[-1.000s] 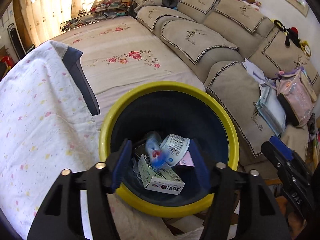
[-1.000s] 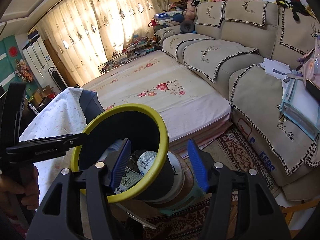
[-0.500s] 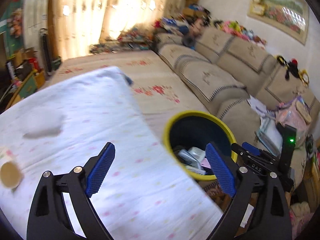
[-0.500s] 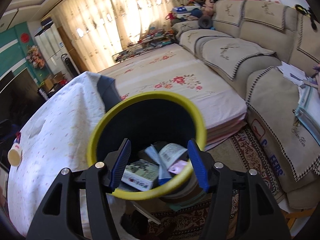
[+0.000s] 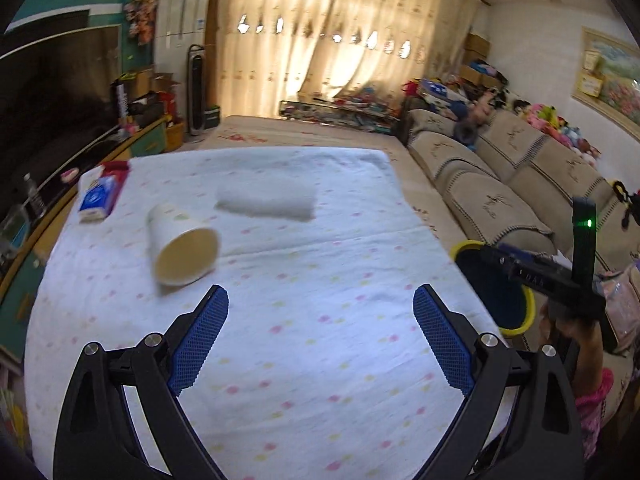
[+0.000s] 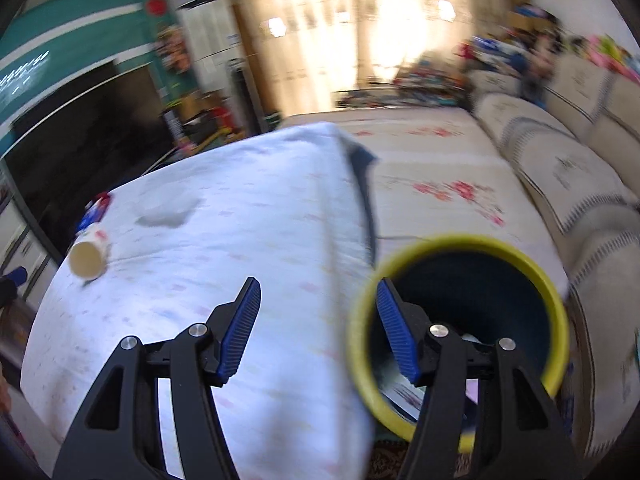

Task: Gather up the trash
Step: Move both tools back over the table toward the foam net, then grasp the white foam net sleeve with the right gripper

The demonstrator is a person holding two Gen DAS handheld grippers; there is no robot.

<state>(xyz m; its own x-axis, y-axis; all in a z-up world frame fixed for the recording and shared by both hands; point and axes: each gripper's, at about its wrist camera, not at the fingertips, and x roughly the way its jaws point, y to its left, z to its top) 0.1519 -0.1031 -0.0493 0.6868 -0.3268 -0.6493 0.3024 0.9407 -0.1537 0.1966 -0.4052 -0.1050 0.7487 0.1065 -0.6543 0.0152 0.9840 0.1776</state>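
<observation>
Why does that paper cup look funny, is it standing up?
No, the paper cup is tipped over, lying on its side on the tablecloth.

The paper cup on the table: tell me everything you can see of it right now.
The paper cup lies tipped on its side on the dotted white tablecloth, open mouth toward the camera, inside cream and apparently empty. Its white wall bears faint coloured spots. Nothing grips it; it lies apart from the tissue pack and the folded white towel behind it.

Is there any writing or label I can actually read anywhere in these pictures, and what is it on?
"DAS", seen upside down: on the black body of the right gripper, left wrist view.
Tissue pack: blue and red print, too blurred to read.
Paper cup: coloured marks, unreadable.
Framed picture: small note, illegible.
</observation>
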